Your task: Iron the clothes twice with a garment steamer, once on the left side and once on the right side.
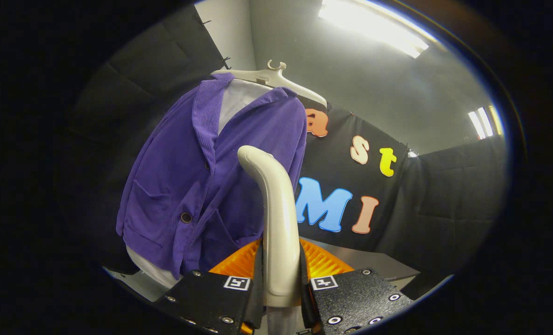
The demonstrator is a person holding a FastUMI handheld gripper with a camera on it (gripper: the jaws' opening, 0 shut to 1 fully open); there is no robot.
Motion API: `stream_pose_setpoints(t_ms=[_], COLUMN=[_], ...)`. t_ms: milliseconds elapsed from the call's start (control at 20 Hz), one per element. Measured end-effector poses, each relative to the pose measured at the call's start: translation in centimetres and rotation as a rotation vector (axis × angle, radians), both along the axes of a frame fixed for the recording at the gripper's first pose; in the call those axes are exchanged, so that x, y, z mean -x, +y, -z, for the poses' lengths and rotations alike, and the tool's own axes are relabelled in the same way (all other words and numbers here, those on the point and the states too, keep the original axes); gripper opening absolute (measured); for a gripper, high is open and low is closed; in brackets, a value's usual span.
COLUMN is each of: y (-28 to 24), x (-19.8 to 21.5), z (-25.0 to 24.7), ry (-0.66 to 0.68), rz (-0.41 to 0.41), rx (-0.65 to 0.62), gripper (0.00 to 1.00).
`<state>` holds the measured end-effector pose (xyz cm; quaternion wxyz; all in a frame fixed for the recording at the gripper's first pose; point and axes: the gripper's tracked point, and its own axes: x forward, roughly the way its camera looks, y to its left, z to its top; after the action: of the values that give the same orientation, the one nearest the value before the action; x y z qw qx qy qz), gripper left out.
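Our tool (281,284) is clamped on the garment steamer (276,218): both fingers (253,279) press its cream handle from either side. The steamer stands upright between them, its curved head tipped toward the purple jacket (202,186) just beyond. We see the jacket hanging on a white hanger (276,77) over a white shirt (234,100), tilted in this view. A grey counter (378,263) sits low behind, with grey walls and bright ceiling lights (374,25) above.
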<state>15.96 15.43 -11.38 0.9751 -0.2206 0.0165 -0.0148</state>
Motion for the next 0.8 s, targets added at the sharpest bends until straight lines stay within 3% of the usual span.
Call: stream_pose_setpoints(t_ms=[800], y=[-2.0], x=[4.4], z=[11.4], ry=[0.22], rz=[0.002], rx=[0.041], gripper=[0.33])
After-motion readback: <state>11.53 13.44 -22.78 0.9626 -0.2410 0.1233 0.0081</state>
